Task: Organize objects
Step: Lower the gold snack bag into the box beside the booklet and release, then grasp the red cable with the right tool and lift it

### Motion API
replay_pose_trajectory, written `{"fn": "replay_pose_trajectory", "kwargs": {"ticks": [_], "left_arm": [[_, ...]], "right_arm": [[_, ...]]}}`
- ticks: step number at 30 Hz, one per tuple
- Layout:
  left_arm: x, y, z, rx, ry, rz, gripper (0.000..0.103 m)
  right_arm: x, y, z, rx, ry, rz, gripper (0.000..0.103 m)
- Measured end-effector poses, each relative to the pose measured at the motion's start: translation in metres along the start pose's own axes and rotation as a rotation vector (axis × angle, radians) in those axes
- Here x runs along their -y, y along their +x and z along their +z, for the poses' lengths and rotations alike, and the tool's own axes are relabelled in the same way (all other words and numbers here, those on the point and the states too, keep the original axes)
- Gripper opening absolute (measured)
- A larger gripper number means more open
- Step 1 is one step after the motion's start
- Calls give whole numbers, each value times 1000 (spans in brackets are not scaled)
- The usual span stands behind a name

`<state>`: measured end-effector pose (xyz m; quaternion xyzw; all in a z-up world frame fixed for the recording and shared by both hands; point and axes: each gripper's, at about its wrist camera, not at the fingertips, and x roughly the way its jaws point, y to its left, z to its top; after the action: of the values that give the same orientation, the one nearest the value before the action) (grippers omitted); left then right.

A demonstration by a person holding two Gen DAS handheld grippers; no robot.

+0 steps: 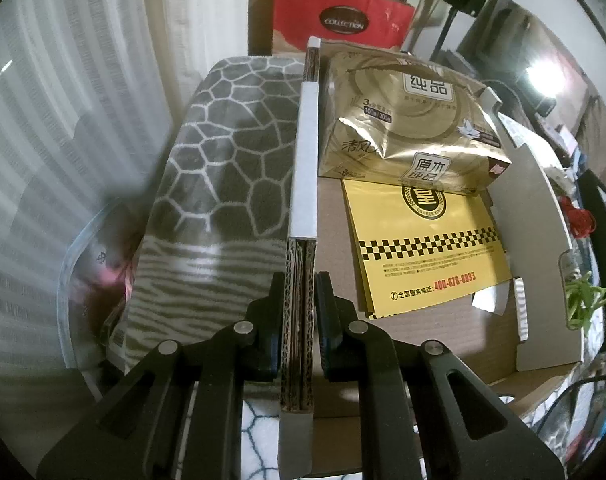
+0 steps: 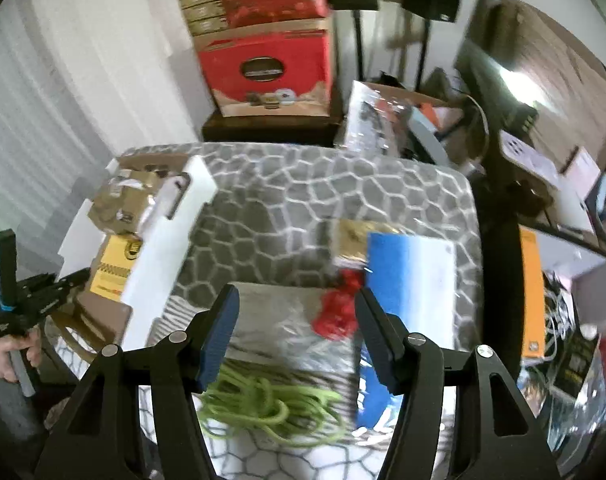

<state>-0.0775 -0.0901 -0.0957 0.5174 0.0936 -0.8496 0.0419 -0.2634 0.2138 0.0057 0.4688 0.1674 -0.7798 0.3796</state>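
Cardboard box (image 1: 535, 208) sits open on a grey pebble-pattern blanket (image 1: 223, 152), w/ its near wall (image 1: 303, 168) pinched edge-on by the left gripper (image 1: 299, 284): jaws clenched on the corrugated wall, pads pressing both faces. Inside the box, a gold tissue pack (image 1: 407, 120) lies toward the far end, partly overlapping a yellow booklet (image 1: 423, 248) w/ a black-and-yellow checker band, which lies flat on the box floor. Red shopping bag (image 1: 343, 16) stands beyond the box, against the wall. In the right wrist view the same box (image 2: 155, 248) is at the left, the left gripper (image 2: 69, 276) at its near corner w/ a hand (image 2: 7, 356) on its handle. Right gripper (image 2: 295, 312) hovers over the blanket (image 2: 303, 188) well apart from the box, jaws released, nothing btwn them; view is motion-blurred. Just ahead of its fingers: a red tasselled item (image 2: 337, 312), touching or just beside a blue-and-white flat package (image 2: 407, 264), w/ a small gold packet (image 2: 353, 240) beyond. Green cord (image 2: 271, 404), loosely coiled, lies below the jaws, near the blanket's front edge. Red carton (image 2: 267, 68) stands on a dark stand behind the blanket; clutter of boxes and cables at the right.
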Motion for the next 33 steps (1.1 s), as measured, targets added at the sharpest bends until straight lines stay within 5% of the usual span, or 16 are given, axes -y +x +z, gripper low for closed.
{"fn": "replay_pose_trajectory", "kwargs": {"ticks": [12, 18, 23, 33], "left_arm": [[1, 0, 1, -5, 5, 13, 13], [2, 0, 1, -8, 3, 19, 13], [2, -1, 1, -6, 2, 21, 13], [1, -1, 0, -4, -1, 22, 13]], "right_arm": [[44, 10, -22, -13, 117, -54, 61], [36, 25, -27, -55, 132, 44, 59], [25, 42, -31, -101, 131, 79, 38], [33, 62, -13, -103, 208, 20, 38]]}}
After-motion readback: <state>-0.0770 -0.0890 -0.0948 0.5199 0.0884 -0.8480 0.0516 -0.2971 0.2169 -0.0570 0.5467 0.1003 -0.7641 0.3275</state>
